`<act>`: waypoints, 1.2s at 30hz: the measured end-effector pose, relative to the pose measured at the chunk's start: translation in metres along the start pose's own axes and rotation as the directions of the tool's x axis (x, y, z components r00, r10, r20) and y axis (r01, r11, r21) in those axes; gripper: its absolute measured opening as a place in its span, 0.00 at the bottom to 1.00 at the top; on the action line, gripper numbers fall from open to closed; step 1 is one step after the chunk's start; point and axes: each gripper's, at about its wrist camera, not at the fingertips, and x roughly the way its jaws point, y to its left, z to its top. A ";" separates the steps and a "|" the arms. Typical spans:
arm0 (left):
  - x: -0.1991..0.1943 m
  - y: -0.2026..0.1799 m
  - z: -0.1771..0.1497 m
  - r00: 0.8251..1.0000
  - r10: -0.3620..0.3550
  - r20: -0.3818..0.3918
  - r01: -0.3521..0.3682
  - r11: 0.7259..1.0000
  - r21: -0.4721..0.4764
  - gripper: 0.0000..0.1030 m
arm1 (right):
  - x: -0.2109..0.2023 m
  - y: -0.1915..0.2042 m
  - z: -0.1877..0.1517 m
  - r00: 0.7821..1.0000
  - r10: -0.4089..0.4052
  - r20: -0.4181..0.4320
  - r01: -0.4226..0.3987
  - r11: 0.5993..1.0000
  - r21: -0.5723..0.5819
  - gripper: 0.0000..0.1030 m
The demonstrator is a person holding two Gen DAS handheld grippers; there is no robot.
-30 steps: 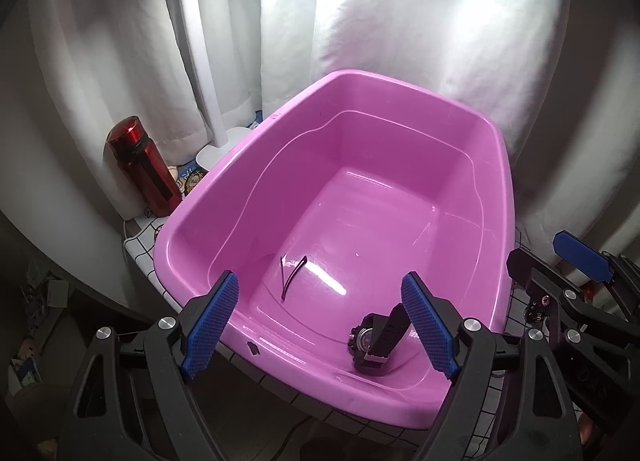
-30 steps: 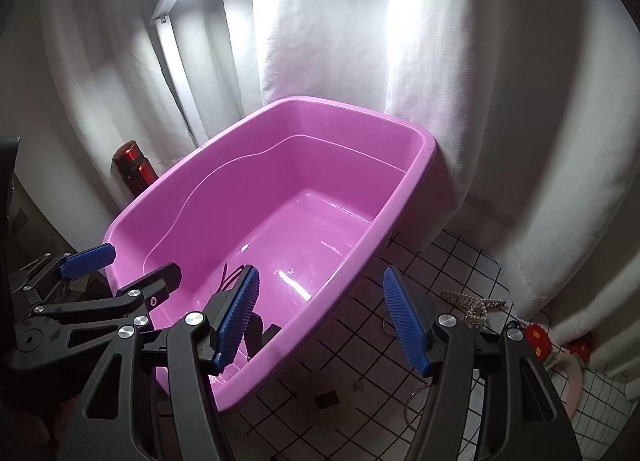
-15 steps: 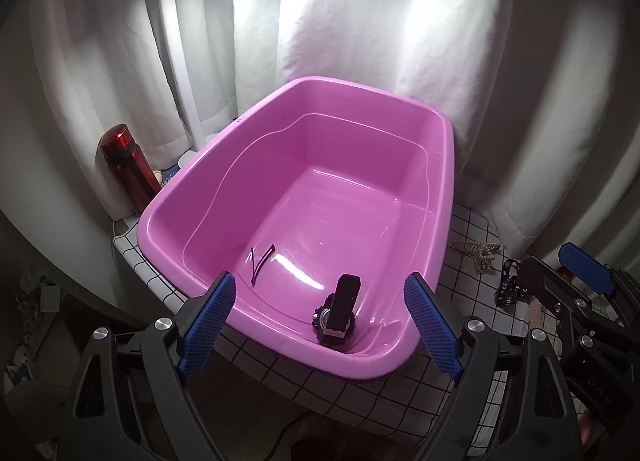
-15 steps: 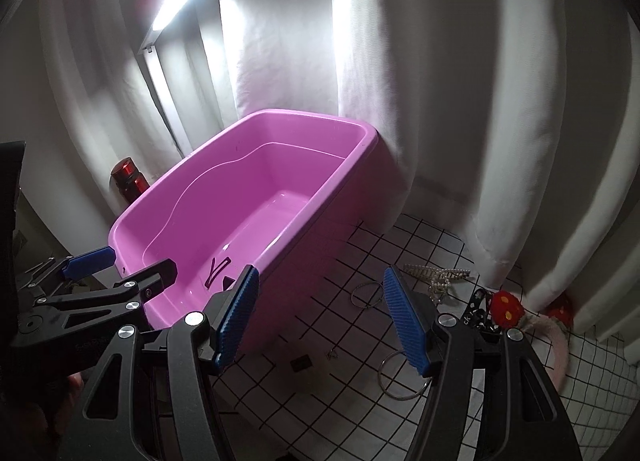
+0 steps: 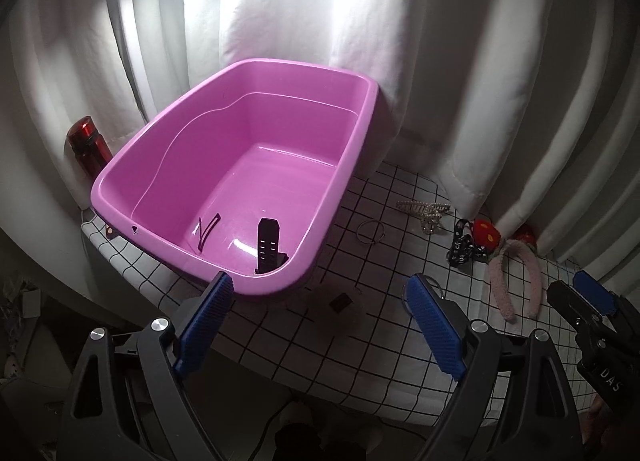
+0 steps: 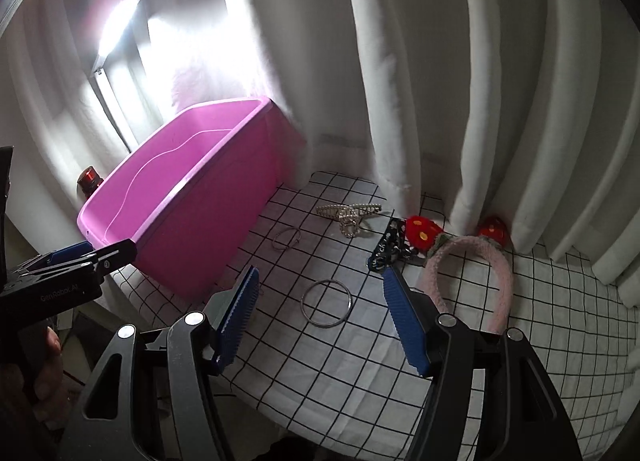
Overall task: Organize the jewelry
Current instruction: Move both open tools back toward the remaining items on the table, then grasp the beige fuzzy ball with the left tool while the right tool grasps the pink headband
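Note:
A pink plastic tub [image 5: 352,165] [image 6: 208,229] stands at the left on the checked cloth. In it lie a black watch [image 5: 269,245] and a dark hair clip [image 5: 208,229]. My left gripper [image 5: 320,321] is open and empty, just in front of the tub's near corner. My right gripper [image 6: 320,301] is open and empty above a large silver ring [image 6: 326,302]. On the cloth lie a smaller silver ring [image 6: 286,238] [image 5: 371,232], a pearl claw clip [image 6: 349,215] [image 5: 426,212], a black ribbon piece [image 6: 385,248] and a pink furry headband with red strawberries [image 6: 472,261] [image 5: 516,273].
White curtains hang close behind the table. A red bottle [image 5: 89,145] stands left of the tub beside a bright lamp post [image 5: 128,41]. A small dark object [image 5: 340,303] lies on the cloth near the tub. The table's front edge runs below both grippers.
Both grippers have pulled back from the tub and swung right. The watch lies in the tub, out of the left gripper's fingers. The jewelry on the cloth has come into view.

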 end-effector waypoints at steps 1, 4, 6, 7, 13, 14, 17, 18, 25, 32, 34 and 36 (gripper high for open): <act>-0.001 -0.003 -0.004 1.000 -0.006 -0.001 0.006 1.000 0.001 0.85 | -0.002 -0.008 -0.006 1.000 -0.009 -0.003 0.009 1.000 0.013 0.60; -0.001 -0.011 -0.016 1.000 -0.019 -0.008 0.019 1.000 0.000 0.85 | -0.007 -0.030 -0.023 0.999 -0.033 -0.015 0.033 0.998 0.052 0.60; 0.001 -0.016 -0.024 1.000 -0.021 -0.018 0.021 1.000 -0.006 0.85 | -0.008 -0.042 -0.031 0.999 -0.041 -0.021 0.042 0.996 0.074 0.60; 0.002 -0.018 -0.027 0.999 -0.021 -0.023 0.021 1.000 -0.006 0.85 | -0.008 -0.048 -0.035 0.999 -0.048 -0.026 0.050 0.995 0.083 0.60; 0.013 -0.026 -0.046 0.999 -0.018 -0.047 0.017 1.000 -0.027 0.85 | -0.002 -0.075 -0.053 0.997 -0.067 -0.044 0.071 0.991 0.113 0.60; 0.015 -0.027 -0.049 0.999 -0.012 -0.046 0.011 1.000 -0.028 0.85 | 0.000 -0.078 -0.056 0.997 -0.068 -0.049 0.073 0.991 0.115 0.60; 0.024 -0.030 -0.057 0.999 0.013 -0.045 -0.014 1.000 -0.027 0.85 | 0.009 -0.087 -0.064 0.996 -0.064 -0.069 0.072 0.990 0.119 0.60; 0.027 -0.031 -0.059 0.999 0.015 -0.052 -0.017 0.999 -0.028 0.85 | 0.012 -0.090 -0.067 0.995 -0.062 -0.078 0.071 0.990 0.119 0.60; 0.055 -0.032 -0.075 0.996 0.053 -0.075 -0.058 0.997 -0.060 0.85 | 0.033 -0.099 -0.080 0.994 -0.035 -0.102 0.046 0.993 0.109 0.60; 0.092 -0.032 -0.082 0.994 0.087 -0.065 -0.092 0.993 -0.074 0.85 | 0.059 -0.110 -0.089 0.993 -0.019 -0.118 0.033 0.993 0.111 0.60; 0.105 -0.033 -0.083 0.994 0.086 -0.069 -0.091 0.994 -0.066 0.85 | 0.069 -0.114 -0.092 0.991 -0.012 -0.130 0.028 0.993 0.119 0.60; 0.115 -0.034 -0.083 0.993 0.091 -0.077 -0.096 0.993 -0.071 0.85 | 0.079 -0.118 -0.093 0.991 -0.011 -0.134 0.028 0.992 0.124 0.60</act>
